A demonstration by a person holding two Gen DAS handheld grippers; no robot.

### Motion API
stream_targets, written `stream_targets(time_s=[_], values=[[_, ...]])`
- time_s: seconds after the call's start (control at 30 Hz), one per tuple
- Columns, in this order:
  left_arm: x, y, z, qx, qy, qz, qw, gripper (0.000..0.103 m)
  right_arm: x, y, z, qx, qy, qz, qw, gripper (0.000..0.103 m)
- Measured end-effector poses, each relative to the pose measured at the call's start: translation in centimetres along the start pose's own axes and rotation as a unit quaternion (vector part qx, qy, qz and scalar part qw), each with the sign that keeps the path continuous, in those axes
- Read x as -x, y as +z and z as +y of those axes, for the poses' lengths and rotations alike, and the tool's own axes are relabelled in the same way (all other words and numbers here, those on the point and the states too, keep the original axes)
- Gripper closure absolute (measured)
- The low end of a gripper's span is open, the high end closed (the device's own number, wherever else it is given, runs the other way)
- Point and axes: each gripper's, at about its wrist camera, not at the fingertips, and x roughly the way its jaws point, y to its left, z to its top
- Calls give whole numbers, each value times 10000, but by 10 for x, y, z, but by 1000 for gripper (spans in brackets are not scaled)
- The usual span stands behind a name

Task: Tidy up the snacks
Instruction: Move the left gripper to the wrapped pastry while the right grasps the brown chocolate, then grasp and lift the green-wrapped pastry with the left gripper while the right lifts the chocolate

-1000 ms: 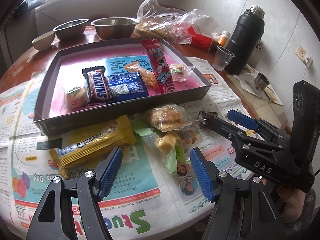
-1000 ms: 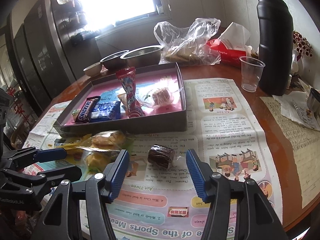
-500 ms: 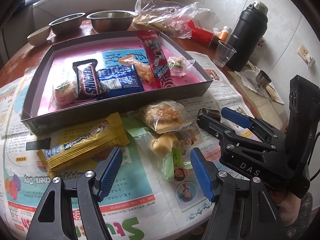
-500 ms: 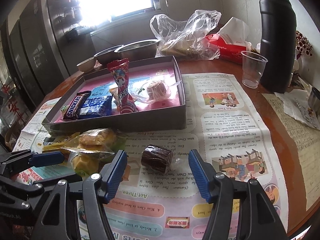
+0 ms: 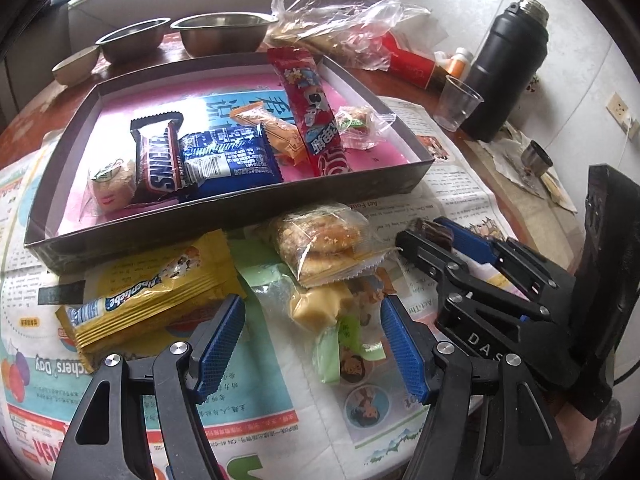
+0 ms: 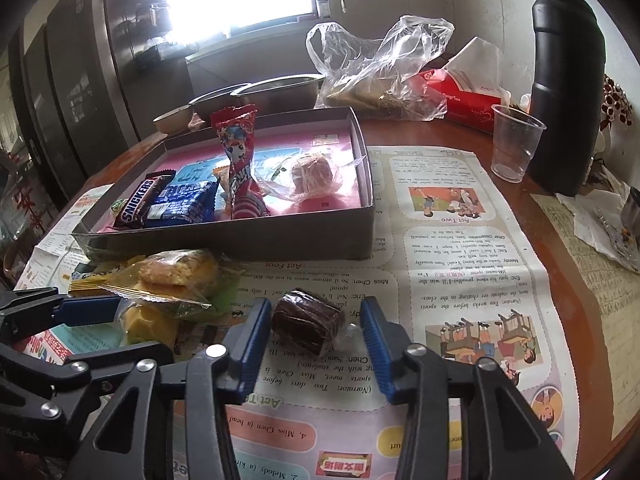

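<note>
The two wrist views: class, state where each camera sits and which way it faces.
Left wrist: on the left gripper, looking down across the newspaper at the snack box; its own open blue pads show, with the right gripper alongside.
Right wrist: on the right gripper, facing the window; its jaws are closing around the brown cake; the left gripper shows at the left edge.
Shared: box, cake, black flask.

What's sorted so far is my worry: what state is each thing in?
Box: open, six snacks inside.
Right gripper: closing, not yet gripping.
Chocolate cake: on newspaper, between its jaws.
Left gripper: open, empty.
Yellow bar: outside box, on newspaper.
Plastic cup: upright, empty.
Flask: upright.
</note>
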Motion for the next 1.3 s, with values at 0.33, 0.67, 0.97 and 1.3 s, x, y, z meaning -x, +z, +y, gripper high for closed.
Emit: stream_targets(time_s=[0.33,0.67,0.97,1.3], values=[[-6,2,2,146,11,-72,9999,42,5,-3,-5,-19,169,13,9999,66],[-3,-1,0,37,-97,-97,9999,68,11,0,-4,-8,237,-43,9997,66],[12,-12,11,150,-207,-73,9996,68,23,2,-5,-26,269,-144,9995,66],[42,-12,23,248,-191,-402,9987,68,36,8,-3,-17,299,-313,9991,66]])
